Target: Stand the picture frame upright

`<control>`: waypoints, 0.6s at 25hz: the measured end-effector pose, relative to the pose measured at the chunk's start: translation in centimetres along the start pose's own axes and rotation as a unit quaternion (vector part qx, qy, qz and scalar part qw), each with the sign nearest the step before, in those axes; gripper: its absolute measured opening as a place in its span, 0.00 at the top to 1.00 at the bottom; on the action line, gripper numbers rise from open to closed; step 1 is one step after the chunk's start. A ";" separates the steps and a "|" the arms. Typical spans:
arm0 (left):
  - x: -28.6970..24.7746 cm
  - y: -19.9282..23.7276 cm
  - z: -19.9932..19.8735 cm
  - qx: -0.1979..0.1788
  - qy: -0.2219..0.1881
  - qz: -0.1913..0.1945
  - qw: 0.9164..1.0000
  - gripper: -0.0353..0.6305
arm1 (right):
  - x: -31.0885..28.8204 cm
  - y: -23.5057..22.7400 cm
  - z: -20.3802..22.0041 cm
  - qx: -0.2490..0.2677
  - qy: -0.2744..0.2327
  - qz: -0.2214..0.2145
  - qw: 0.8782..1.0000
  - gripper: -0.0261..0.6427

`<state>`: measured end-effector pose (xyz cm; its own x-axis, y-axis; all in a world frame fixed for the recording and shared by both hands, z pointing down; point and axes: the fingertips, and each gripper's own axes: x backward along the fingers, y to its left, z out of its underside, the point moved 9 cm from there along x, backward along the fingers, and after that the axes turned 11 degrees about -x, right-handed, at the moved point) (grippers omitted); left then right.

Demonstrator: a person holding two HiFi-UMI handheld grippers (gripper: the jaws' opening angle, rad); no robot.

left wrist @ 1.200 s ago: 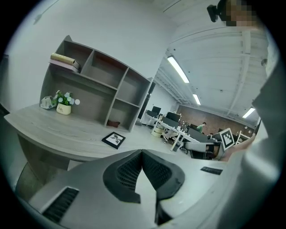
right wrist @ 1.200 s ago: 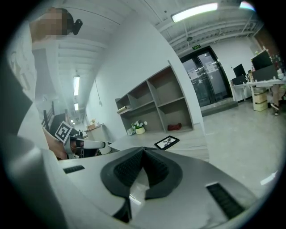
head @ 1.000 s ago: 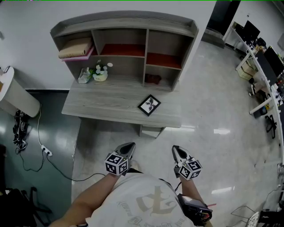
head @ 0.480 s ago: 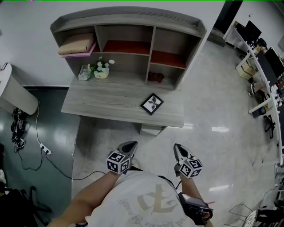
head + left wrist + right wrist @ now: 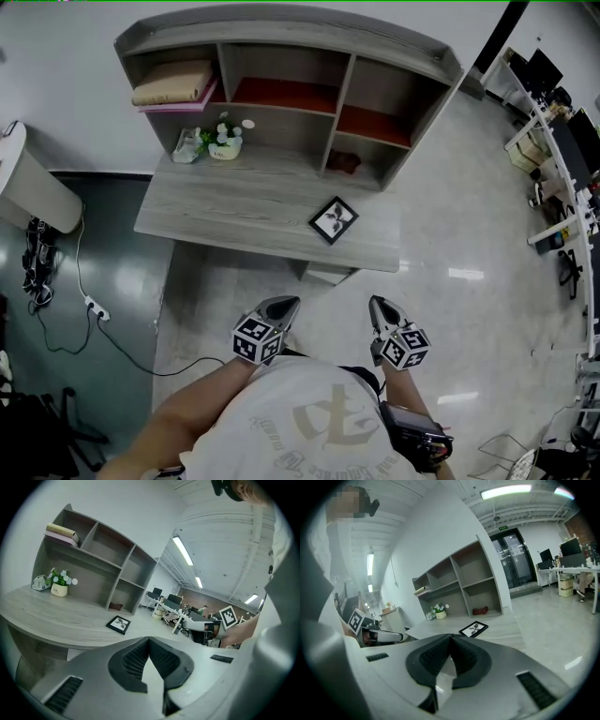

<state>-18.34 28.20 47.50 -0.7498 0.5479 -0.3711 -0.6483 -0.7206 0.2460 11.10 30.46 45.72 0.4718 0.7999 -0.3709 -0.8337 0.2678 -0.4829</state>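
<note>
A black picture frame (image 5: pixel 334 219) with a leaf print lies flat on the grey wooden desk (image 5: pixel 234 211), near its right front edge. The picture frame (image 5: pixel 118 624) shows well ahead in the left gripper view, and the picture frame (image 5: pixel 474 628) lies just beyond the jaws in the right gripper view. My left gripper (image 5: pixel 284 306) and right gripper (image 5: pixel 376 305) hang side by side over the floor in front of the desk. Both are shut with nothing between the jaws. Neither touches the frame.
A shelf unit (image 5: pixel 291 84) rises at the back of the desk, holding folded cloth (image 5: pixel 172 82), a small flower pot (image 5: pixel 225 142) and a dark red object (image 5: pixel 343 162). A cable (image 5: pixel 122 352) runs over the floor at left. Office desks (image 5: pixel 553 159) stand far right.
Both grippers have edged forward toward the desk. The desk and frame have shifted slightly right and nearer in the head view.
</note>
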 end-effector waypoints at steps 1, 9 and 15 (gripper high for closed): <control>0.1 0.4 0.0 0.000 0.001 0.000 1.000 0.94 | -0.4 0.1 0.0 -0.001 -0.001 0.000 1.000 0.95; 0.3 1.9 0.0 0.000 0.005 0.002 1.000 0.94 | -2.1 0.8 -0.5 -0.007 -0.006 0.002 1.000 0.95; 0.3 3.1 -0.3 0.009 0.000 -0.014 1.000 0.94 | -3.2 0.4 -0.9 -0.014 -0.005 0.001 1.000 0.95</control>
<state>-20.50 26.00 47.93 -0.7319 0.5671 -0.3778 -0.6705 -0.6981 0.2511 9.54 27.58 46.01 0.4668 0.8060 -0.3639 -0.8261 0.2506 -0.5048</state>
